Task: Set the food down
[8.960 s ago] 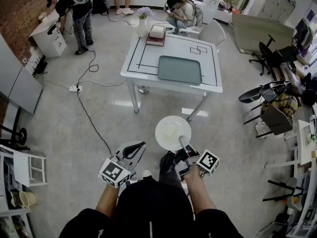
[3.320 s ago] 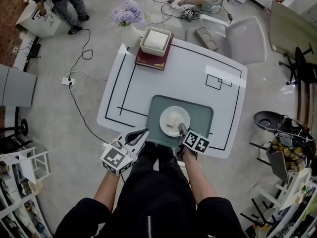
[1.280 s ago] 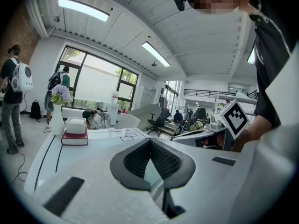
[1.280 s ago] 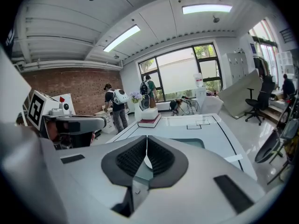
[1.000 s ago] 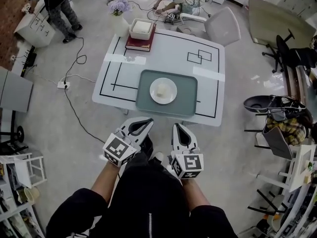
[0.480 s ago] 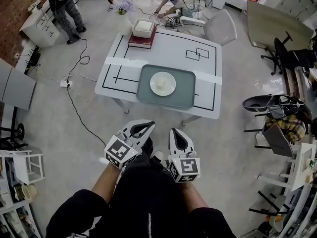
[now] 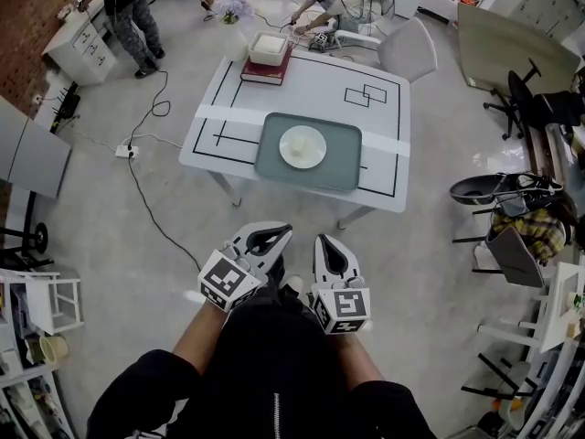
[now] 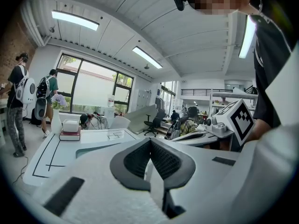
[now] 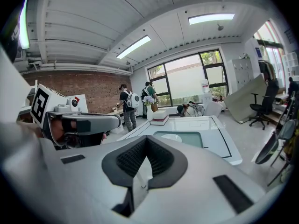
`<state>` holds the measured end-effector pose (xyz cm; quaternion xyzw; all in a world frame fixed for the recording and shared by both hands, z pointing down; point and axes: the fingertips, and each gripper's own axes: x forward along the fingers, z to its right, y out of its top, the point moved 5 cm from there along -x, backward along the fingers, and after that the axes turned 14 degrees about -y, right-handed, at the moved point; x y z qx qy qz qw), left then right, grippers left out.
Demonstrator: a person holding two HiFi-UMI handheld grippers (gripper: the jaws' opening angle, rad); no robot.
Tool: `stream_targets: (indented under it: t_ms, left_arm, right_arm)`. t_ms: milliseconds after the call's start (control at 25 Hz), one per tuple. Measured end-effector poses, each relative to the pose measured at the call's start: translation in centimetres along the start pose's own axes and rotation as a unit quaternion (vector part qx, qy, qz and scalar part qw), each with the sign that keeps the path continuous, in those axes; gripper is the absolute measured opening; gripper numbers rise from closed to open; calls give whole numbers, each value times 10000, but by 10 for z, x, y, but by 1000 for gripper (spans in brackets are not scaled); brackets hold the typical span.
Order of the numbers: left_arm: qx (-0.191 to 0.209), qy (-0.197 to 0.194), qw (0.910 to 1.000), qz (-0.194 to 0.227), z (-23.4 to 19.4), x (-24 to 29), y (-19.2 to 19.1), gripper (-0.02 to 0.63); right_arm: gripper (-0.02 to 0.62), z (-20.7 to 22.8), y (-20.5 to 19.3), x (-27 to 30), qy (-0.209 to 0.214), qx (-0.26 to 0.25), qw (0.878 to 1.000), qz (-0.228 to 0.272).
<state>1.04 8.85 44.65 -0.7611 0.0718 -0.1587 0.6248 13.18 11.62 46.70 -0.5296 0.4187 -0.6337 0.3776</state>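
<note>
A white plate (image 7: 313,153) with a pale piece of food (image 7: 301,142) rests on the grey-green tray (image 7: 343,163) on the white table (image 7: 384,117). Both grippers hover low near my legs, well short of the table's near edge. The left gripper (image 7: 273,235) is shut and holds nothing; its jaws meet in the left gripper view (image 8: 150,142). Beside it, the right gripper (image 7: 328,244) is also shut and holds nothing (image 9: 146,142). The right gripper view shows the tray (image 9: 189,138) and plate (image 9: 171,137) ahead.
At the table's far left corner a white box on a red book (image 7: 267,51) sits beside a flower vase (image 7: 236,12). A white chair (image 7: 408,48) stands behind the table. People (image 7: 128,7) are at the back. A cable and power strip (image 7: 126,151) lie on the floor to the left. Black chairs (image 7: 512,199) stand to the right.
The plate left the right gripper and now lies on the tray. Over the last second the table has drawn slightly farther away, while both shut grippers stay near my legs.
</note>
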Motion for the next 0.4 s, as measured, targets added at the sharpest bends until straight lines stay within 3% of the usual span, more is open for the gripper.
stream_targets:
  t_ms: [400]
  left_arm:
    - [16, -7, 10000, -28, 12, -3, 0, 6]
  right_arm:
    - [9, -2, -3, -10, 9, -28, 10000, -8]
